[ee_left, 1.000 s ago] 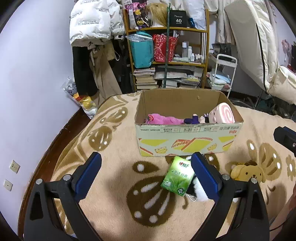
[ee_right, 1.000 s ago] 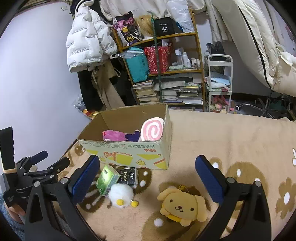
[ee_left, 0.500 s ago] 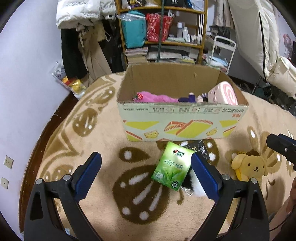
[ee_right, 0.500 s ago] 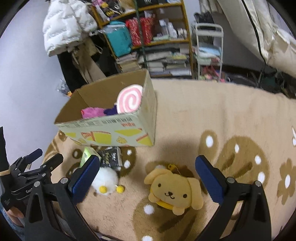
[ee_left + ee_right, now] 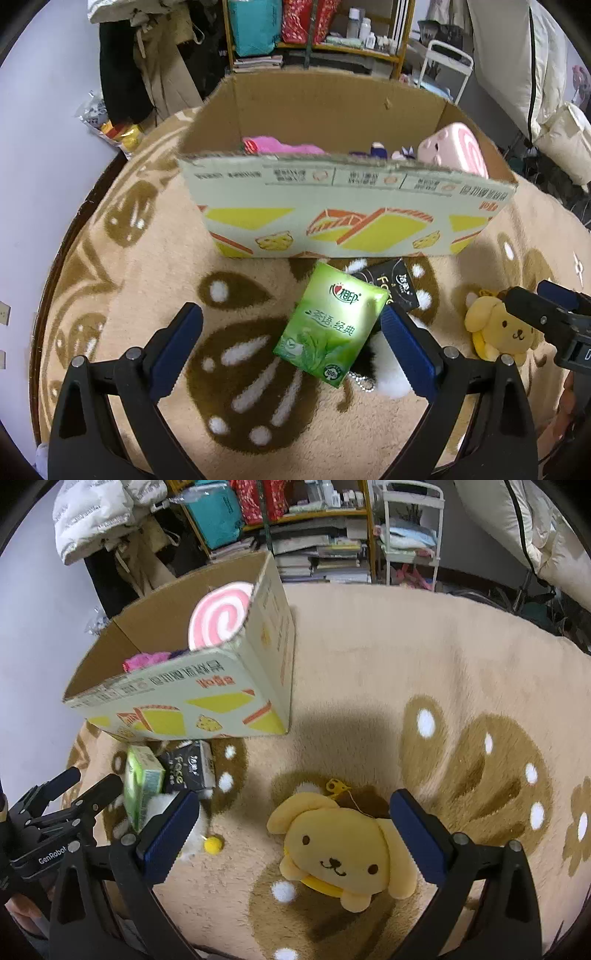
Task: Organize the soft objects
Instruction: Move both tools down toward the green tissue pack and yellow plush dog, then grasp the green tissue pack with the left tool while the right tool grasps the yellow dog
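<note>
**Two tools poised over the last soft things**

The dog plush (image 5: 341,853) lies face-up on the rug (image 5: 424,657), head toward the near edge, framed by the wide-spread right tool (image 5: 291,834), apparently lined up for a grasp. Left of it, the green pack (image 5: 330,325) leans on a white plush (image 5: 388,365), long axis running near-to-far, inside the wide left tool (image 5: 291,347). Beyond stands the box (image 5: 347,218), likely their destination.

A green tissue pack (image 5: 331,325) lies beside a yellow plush dog (image 5: 343,853); the rug (image 5: 406,657) is beige with brown, white-dotted motifs.
</note>
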